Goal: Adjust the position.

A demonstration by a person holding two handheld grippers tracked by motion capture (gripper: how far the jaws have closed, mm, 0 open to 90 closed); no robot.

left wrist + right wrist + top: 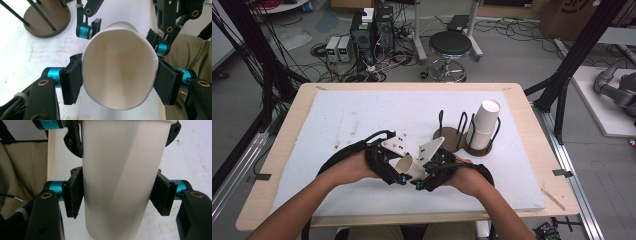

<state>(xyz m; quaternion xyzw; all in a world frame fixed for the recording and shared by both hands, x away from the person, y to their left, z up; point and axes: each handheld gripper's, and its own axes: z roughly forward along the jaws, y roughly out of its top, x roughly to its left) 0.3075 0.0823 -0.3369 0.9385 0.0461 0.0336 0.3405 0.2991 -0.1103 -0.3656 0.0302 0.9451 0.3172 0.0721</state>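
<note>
A: Item one: white paper cup [411,167], tapered, lying roughly level above the pale foam mat [337,115] at the near edge of the table, between our two hands. We log both grippers on it.

B: Confirmed. Left gripper [119,79]: pads clamped on the cup's wall near the open rim, which is squeezed slightly oval. Right gripper [117,192]: pads pressed on the wall farther along, toward the closed base.

A: Orientation?

B: Long axis runs across the table, left to right, tilted a little. In the left gripper view the mouth faces that camera, so we judge the rim points toward our left hand and the base toward the right.

A: Item two: brown round wooden holder with black wire loops [451,136], beyond the hands. Item three: stack of white paper cups [483,126], leaning in the neighbouring loop.

B: Risks, as we judge them: thin paper under two grips may crease or collapse if either squeezes harder. If the hands pull apart unevenly, the cup may tear at the rim or slip from one pair of pads and drop onto the mat
</note>
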